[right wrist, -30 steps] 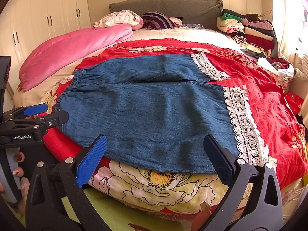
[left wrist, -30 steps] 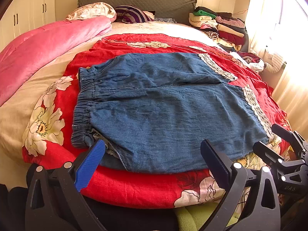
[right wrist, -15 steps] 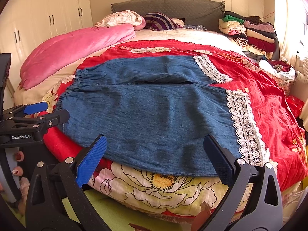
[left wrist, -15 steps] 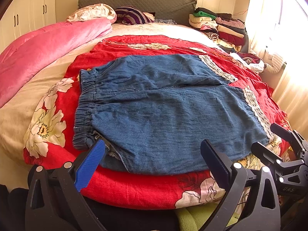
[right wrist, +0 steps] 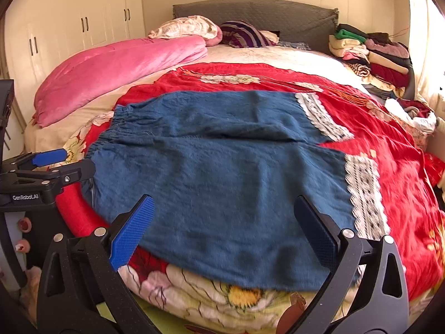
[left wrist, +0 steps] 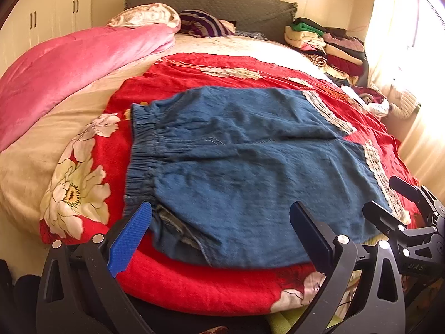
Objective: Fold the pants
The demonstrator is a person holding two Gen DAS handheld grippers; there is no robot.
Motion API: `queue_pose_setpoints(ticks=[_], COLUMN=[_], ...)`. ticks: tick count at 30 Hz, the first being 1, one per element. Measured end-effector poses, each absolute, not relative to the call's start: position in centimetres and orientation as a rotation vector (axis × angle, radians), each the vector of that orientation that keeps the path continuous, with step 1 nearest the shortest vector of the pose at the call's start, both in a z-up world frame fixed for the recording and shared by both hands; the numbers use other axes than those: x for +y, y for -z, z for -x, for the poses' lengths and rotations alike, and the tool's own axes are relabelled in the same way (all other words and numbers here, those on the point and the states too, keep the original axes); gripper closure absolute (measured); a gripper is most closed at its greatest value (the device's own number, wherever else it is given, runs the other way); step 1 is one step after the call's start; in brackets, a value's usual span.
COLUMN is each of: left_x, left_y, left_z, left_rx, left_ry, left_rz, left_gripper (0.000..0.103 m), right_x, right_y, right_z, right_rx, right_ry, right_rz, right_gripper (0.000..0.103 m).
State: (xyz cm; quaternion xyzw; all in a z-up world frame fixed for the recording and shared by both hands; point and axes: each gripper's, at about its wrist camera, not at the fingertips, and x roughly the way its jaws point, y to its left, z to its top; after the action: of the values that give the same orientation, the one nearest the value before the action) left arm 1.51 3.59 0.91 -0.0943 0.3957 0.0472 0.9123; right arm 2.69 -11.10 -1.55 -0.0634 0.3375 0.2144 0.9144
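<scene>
Blue denim pants (left wrist: pixel 244 167) are spread flat on the red floral blanket (left wrist: pixel 194 286). Left gripper (left wrist: pixel 222 233) and right gripper (right wrist: pixel 225 231) are held wide, empty. Fabric judged soft, limp; near waistband corner (left wrist: pixel 139 203) and near lace hem (right wrist: pixel 361 194) are suggested grasp points.

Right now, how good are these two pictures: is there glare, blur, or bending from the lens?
Left wrist view: the window at right is overexposed, the pants look slightly soft, and the bed edge curves from the fisheye. Right wrist view: glare is milder along the right edge, the pants are softly blurred, and the wardrobe lines bow.
</scene>
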Motion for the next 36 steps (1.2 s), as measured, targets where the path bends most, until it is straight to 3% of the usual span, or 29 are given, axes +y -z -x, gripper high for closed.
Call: queue_pose_setpoints(ticks=[36], left_x=[19.3], left_y=[1.0], left_z=[-12.1], left_rx=[0.892], left_ry=[-0.312], left_rz=[0.317], left_gripper=[0.004], right_x=[-0.5], right_y=[0.1], right_z=[-18.8], right_rx=[0.788], right_ry=[-0.652], right_rz=[0.195], right_gripper=[0.008])
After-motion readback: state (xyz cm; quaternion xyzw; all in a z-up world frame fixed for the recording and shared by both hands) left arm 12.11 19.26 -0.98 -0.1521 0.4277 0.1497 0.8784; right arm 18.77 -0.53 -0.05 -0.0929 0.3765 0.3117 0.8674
